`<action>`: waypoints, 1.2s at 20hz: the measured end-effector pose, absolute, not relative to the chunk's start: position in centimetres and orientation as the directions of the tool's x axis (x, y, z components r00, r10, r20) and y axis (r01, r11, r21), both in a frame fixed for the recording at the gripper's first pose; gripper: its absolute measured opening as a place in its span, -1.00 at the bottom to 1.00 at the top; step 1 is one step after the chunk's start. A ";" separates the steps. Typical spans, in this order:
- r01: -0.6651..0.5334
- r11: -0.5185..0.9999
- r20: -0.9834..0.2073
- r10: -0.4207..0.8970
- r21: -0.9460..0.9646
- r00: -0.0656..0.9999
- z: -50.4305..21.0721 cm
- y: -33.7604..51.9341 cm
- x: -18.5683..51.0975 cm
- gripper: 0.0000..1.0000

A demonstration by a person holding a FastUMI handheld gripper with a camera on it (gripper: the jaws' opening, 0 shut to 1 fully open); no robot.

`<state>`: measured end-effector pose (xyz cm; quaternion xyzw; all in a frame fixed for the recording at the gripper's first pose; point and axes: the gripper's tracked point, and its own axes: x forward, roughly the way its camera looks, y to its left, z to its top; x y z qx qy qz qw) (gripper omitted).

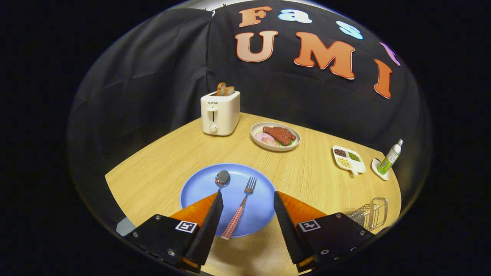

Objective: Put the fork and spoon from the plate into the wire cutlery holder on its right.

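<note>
A round blue plate (199, 189) lies on the wooden table just ahead of my fingers. On it rest a metal spoon (222, 178) and a fork (241, 205) with a red-and-white checked handle, side by side. The fork lies between my fingers; the spoon's handle is hidden behind my left finger (210, 224). My gripper (247, 196) hovers above the plate's near part, open wide, with nothing held. The wire cutlery holder (371, 213) stands to the right of the plate, beside my right finger, near the table's edge.
A white toaster (219, 112) with bread slices stands at the far side of the table. A plate of food (275, 136) sits beyond the blue plate. Farther right are a divided dish of condiments (348, 159) and a green bottle (389, 158) on a small saucer.
</note>
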<state>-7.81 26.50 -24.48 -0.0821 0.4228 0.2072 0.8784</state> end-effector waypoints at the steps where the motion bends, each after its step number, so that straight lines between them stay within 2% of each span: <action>1: -0.432 0.901 -0.789 0.286 0.029 0.544 -25.1 26.5 -8.3 0.58; 4: -0.424 0.905 -0.814 0.265 0.025 0.517 -26.5 26.9 -9.1 0.52; 12: -0.378 0.925 -0.871 0.204 0.023 0.446 -29.7 26.2 -11.0 0.16; 16: -0.373 0.927 -0.882 0.198 0.027 0.428 -30.1 26.3 -10.9 -0.20; 19: -0.354 0.933 -0.896 0.213 0.068 0.389 -30.5 26.5 -11.1 -0.64; 20: -0.347 0.935 -0.899 0.216 0.078 0.382 -30.6 26.5 -10.8 -0.73; 24: -0.327 0.938 -0.893 0.243 0.116 0.378 -29.0 25.9 -10.1 -0.84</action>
